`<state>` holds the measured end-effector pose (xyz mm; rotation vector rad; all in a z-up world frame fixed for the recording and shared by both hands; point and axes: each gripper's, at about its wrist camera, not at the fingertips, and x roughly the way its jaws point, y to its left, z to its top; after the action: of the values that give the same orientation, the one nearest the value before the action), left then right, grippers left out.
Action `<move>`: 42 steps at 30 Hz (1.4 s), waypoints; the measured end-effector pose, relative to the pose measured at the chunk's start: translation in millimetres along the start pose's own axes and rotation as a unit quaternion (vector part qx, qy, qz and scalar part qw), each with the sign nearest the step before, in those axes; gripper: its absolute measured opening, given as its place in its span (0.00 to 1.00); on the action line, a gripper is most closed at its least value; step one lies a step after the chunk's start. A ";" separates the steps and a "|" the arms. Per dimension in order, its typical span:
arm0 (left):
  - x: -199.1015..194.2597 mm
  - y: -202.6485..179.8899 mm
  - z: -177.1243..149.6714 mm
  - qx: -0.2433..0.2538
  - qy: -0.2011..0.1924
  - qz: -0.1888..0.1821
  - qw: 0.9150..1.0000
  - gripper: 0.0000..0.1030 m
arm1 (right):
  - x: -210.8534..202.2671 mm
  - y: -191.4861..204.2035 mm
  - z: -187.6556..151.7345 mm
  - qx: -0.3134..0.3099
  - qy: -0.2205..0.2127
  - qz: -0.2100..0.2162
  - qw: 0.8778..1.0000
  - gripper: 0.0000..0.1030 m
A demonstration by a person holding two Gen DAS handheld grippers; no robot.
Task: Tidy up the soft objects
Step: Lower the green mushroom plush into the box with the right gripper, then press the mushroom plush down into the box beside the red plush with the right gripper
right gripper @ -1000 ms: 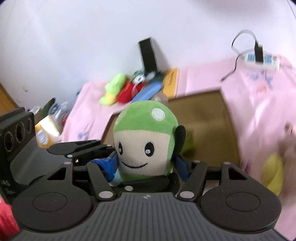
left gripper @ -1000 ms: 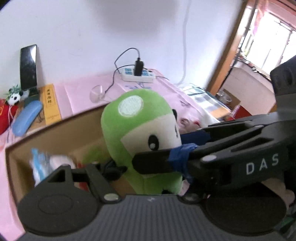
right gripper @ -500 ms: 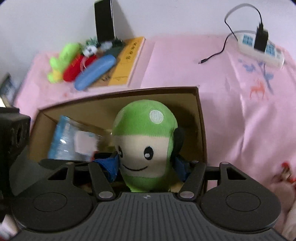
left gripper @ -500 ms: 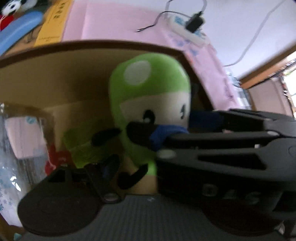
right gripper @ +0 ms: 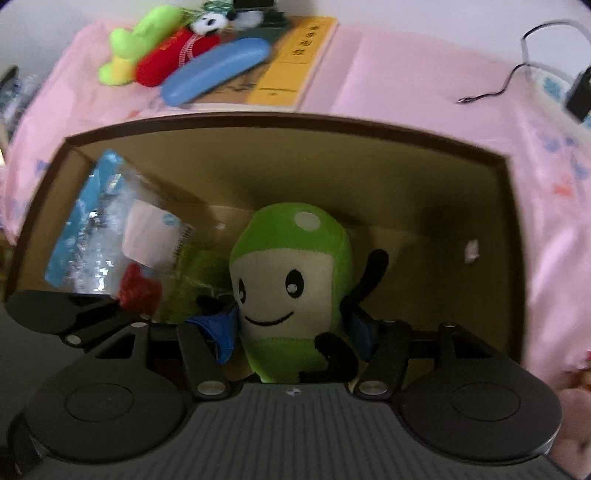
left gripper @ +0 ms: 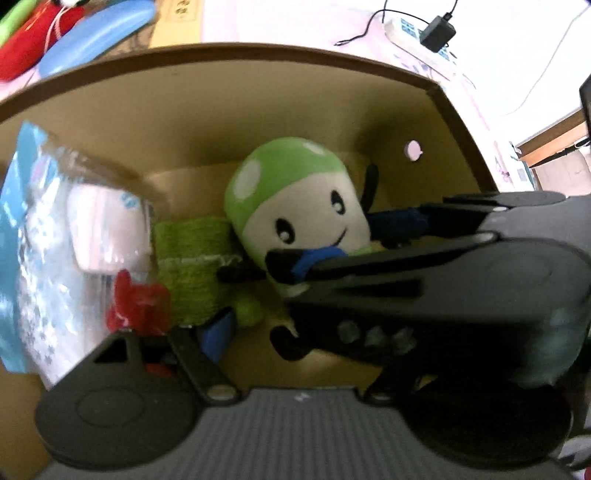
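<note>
Fingers [right gripper: 360, 328] of my right gripper [right gripper: 291, 328] clenched the green mushroom plush [right gripper: 291, 280] low inside the cardboard box [right gripper: 295, 127]. I couldn't tell whether my left gripper [left gripper: 221, 332] was clenched or released. Left of the plush lay a green cloth [left gripper: 192, 266] and a plastic packet [right gripper: 110, 229]. Beyond the box sat a blue case [right gripper: 216, 70].

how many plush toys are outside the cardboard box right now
3: a green plush, a red plush and a small panda, clustered on the pink cloth behind the box. Others may be hidden.
</note>
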<state>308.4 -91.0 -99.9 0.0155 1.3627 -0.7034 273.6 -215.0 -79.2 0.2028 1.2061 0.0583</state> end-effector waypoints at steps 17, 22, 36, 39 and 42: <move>-15.2 10.6 -13.0 0.077 -0.036 0.026 0.996 0.74 | 37.2 -1.4 -15.1 0.037 0.067 0.121 0.990 0.49; -16.8 17.0 -15.0 0.056 -0.046 0.014 0.997 0.74 | 23.8 5.4 -17.6 0.016 0.035 0.090 0.995 0.49; -28.9 26.4 -19.1 0.059 -0.060 -0.002 0.996 0.74 | -15.8 -3.9 -7.7 0.084 -0.065 0.076 0.991 0.46; -32.7 24.9 -22.5 0.065 -0.071 0.003 0.995 0.74 | -2.6 -9.9 -5.0 0.119 -0.067 0.081 0.987 0.44; -37.3 18.1 -27.3 0.085 -0.095 0.016 0.992 0.74 | 10.8 -8.8 -7.2 0.143 -0.060 0.106 0.982 0.40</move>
<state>291.3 -48.8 -80.1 0.1047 1.1158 -0.7723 270.2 -221.0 -93.3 0.5804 1.0663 0.0576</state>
